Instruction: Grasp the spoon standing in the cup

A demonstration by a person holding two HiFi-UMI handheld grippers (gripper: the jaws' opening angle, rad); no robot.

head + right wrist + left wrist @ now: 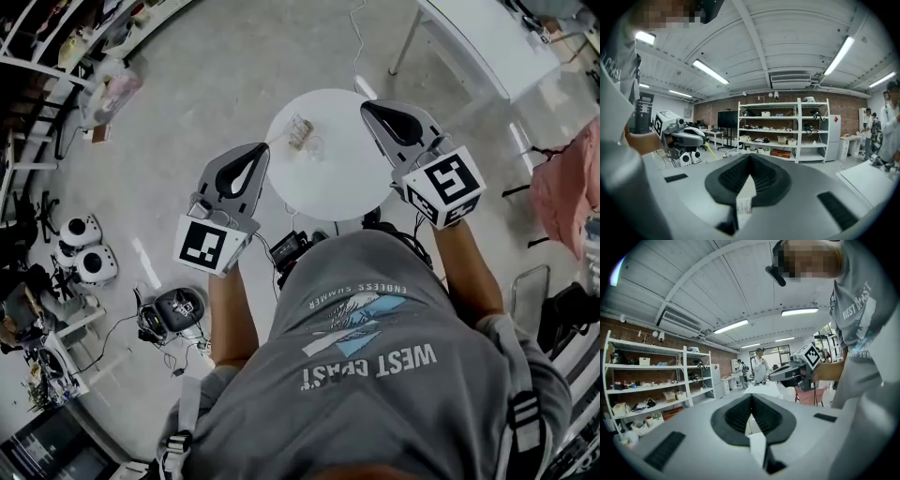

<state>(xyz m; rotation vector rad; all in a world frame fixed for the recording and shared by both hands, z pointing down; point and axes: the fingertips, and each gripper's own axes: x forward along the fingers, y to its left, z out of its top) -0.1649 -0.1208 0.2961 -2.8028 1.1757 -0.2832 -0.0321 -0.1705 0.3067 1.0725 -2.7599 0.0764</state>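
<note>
Ready pose, the grasp not yet begun.
The left gripper (pixel 255 159), at the 8 o'clock edge of the round white tabletop (pixel 347 183), has its fingers (pixel 733 416) pressed together on nothing. The cup (pixel 300 132) stands at about 10 o'clock, its spoon too small to make out. The right gripper (pixel 373 111), at 1 o'clock, is likewise closed and empty. Around them are a grey concrete floor (pixel 206 84) and shelves (pixel 783 126) along a brick wall (pixel 846 107).

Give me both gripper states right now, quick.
Grey, black-padded left gripper: closed, tips touching, holding nothing.
Grey, black-padded right gripper: closed, tips touching, holding nothing.
</note>
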